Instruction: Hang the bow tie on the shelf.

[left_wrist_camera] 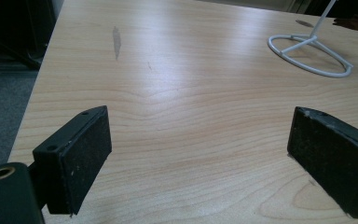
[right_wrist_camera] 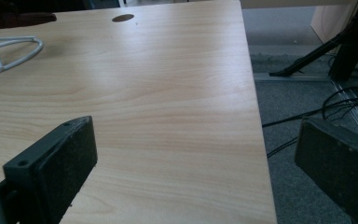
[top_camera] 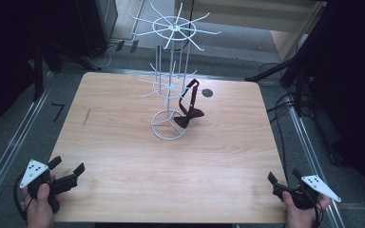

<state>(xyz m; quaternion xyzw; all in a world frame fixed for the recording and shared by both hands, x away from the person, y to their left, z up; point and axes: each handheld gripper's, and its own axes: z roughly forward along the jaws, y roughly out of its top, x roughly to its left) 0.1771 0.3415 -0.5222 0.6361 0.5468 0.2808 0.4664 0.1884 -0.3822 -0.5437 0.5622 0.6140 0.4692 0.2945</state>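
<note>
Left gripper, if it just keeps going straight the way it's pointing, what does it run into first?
Probably nothing soon. The left gripper, jaws open, points across bare table; the white wire rack has its base ring to the right of that line, so the gripper likely passes it, though depth is unclear.

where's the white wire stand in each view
High view: the wire stand rises at the table's middle, with a dark bow tie hanging on it.
Left gripper view: top right, its ring base and the foot of its pole.
Right gripper view: top left edge, part of the ring base.
Shared landmark: the white ring base on the wooden table.
</note>
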